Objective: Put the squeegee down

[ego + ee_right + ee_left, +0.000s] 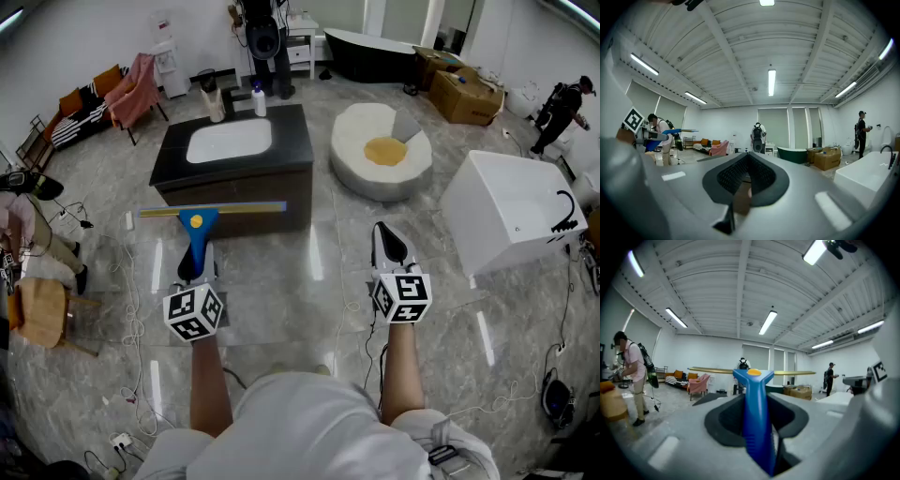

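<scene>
blue-handled squeegee with yellow blade bar (199, 228): held above the floor at left centre of the head view, below the dark vanity cabinet with white basin (281, 173).
left gripper (197, 270): clamped on the blue handle.
right gripper (389, 246): jaws pressed together, nothing held.

the squeegee (199, 225) sits between the jaws of the left gripper (195, 267), its blade lying crosswise ahead of the gripper. the right gripper (387, 236) is to the right of the left gripper, well apart from it. the vanity cabinet (234, 183) stands ahead of the squeegee, with a basin (229, 141) set in its top and a bottle (259, 99) at the top's rear edge. a round tub (356, 159) lies right of the cabinet. a rectangular tub (506, 211) stands right of the right gripper. cardboard boxes (466, 94) sit behind the round tub, to its right. chairs (131, 89) stand behind and left of the cabinet.
</scene>
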A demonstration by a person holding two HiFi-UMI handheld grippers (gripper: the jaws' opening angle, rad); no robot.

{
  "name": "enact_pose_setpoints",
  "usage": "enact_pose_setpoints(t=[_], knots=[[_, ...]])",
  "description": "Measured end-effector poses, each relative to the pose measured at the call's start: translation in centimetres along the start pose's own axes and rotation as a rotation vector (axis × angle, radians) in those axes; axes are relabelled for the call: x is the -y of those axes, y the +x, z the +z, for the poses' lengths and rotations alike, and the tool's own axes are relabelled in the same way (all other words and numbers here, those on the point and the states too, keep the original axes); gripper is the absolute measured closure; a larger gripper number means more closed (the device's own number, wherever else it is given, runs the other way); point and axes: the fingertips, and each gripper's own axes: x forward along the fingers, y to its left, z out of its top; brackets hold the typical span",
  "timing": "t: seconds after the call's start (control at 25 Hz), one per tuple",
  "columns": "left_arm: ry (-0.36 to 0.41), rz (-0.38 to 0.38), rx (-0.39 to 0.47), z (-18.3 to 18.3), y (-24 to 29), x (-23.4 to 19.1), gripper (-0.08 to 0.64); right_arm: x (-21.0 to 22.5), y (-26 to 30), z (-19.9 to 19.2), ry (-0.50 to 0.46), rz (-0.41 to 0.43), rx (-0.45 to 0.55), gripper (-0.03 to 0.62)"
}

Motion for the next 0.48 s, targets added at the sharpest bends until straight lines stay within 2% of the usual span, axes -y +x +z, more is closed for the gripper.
enact_pose_setpoints(t=[0.48], knots=[[0.022,-0.012,-0.001,0.3,-0.4,1.3,0.430,0.5,-1.1,0.6,0.013,0.010,0.032,0.589]])
